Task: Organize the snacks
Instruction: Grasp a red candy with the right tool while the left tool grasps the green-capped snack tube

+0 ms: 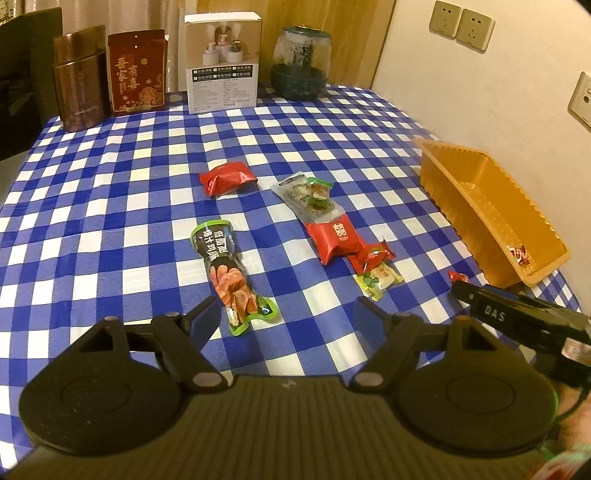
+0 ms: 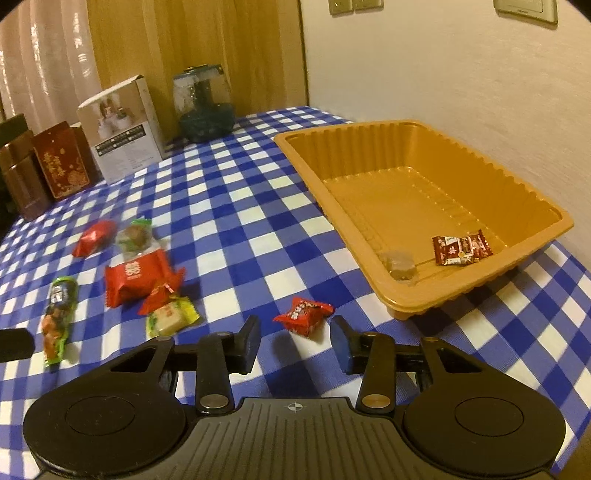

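Crowding table's far edge, box [image 1: 223,61], jar [image 1: 301,62]

Setting: a home dining area. Indicators: counter [image 1: 110,192] covered in blue-and-white checked cloth, wall sockets [image 1: 461,24] on a plastered wall, curtain [image 2: 40,66], thermos flask [image 1: 79,79] and glass jar [image 1: 301,61] along the counter's far edge

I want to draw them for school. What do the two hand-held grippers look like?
Both are black. The left hand-held gripper and the right hand-held gripper each have two round discs, a ribbed middle plate, hinged bars with silvery rivets, and fingers with blue pads. The right one's side reads "DAS" in pale letters.
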The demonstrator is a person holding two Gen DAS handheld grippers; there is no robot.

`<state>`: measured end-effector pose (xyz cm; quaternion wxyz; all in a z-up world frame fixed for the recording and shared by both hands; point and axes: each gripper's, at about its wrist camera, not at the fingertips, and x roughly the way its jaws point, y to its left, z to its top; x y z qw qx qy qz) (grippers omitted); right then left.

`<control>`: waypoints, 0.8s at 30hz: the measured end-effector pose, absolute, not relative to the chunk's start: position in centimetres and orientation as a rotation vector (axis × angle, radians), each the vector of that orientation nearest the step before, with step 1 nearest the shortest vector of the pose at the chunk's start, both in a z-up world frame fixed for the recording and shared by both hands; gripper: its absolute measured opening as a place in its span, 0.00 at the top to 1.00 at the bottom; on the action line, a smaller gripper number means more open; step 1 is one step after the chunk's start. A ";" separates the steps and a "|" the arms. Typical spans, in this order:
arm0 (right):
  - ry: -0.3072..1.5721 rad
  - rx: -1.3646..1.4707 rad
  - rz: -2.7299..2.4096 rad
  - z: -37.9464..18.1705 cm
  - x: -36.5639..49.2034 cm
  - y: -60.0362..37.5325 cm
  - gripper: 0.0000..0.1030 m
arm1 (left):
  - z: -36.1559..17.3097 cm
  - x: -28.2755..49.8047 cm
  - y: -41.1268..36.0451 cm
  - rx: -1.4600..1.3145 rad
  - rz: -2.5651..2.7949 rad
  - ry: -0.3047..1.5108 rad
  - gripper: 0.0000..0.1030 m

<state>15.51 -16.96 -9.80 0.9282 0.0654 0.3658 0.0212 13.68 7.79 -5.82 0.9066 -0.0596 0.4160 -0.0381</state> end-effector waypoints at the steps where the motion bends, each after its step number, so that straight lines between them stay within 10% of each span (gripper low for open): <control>1: 0.750 0.133 0.039 -10.0 15.8 -17.0 0.58 | -6.0 13.8 7.9 -0.125 -0.081 0.859 0.26; 24: 0.714 0.139 0.116 -9.3 16.2 -15.6 0.76 | -8.2 14.5 9.3 -0.157 -0.034 0.877 0.34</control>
